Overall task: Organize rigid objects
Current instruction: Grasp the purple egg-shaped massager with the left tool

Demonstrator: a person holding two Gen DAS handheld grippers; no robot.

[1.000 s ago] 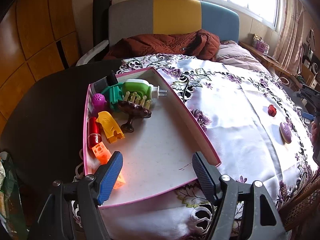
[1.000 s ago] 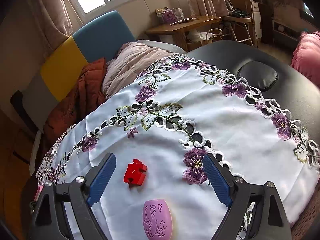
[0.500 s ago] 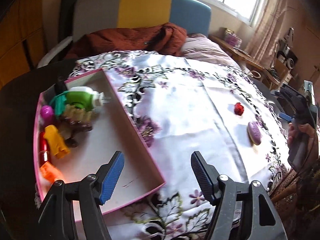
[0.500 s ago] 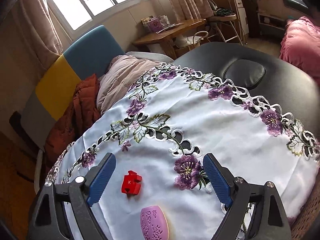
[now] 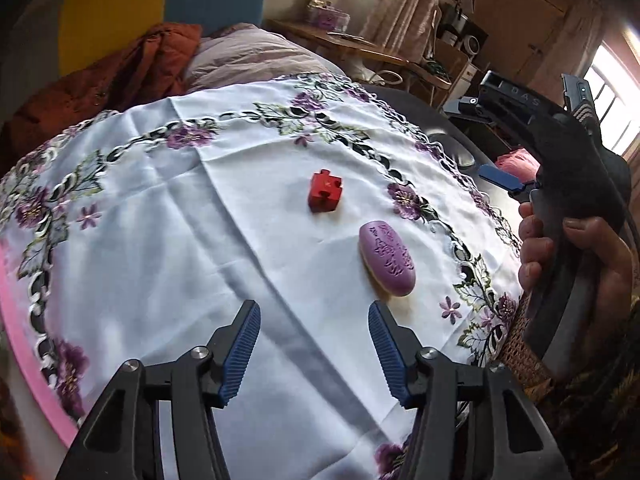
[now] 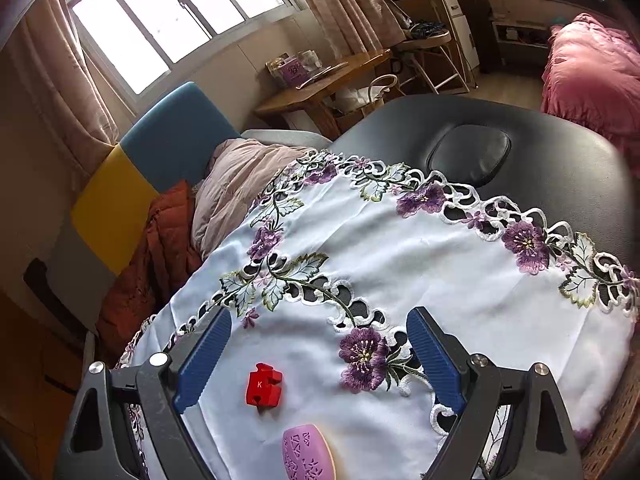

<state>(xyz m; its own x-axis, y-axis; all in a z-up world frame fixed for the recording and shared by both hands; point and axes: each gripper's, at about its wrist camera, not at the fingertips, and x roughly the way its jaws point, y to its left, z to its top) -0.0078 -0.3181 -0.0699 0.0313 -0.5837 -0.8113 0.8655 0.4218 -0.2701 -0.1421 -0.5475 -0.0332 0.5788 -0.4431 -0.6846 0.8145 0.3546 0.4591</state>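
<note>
Black left gripper [image 5: 314, 350], ribbed blue pads, apparently silver screws.

Home, looks like a lived-in bedroom/living space: white tablecloth [image 6: 420, 264] with purple floral embroidery over a black padded table [image 6: 560, 152], sofa [image 6: 160, 148] with blue, yellow and grey back panels, rust-coloured quilted jacket [image 5: 120, 68] and beige bedding [image 6: 240, 184] heaped on it, curtained window [image 6: 168, 12], wooden side desk [image 6: 320, 84] with boxes, pink bedspread [image 6: 588, 68] at far right, wood-panelled wall in the left wrist view
</note>
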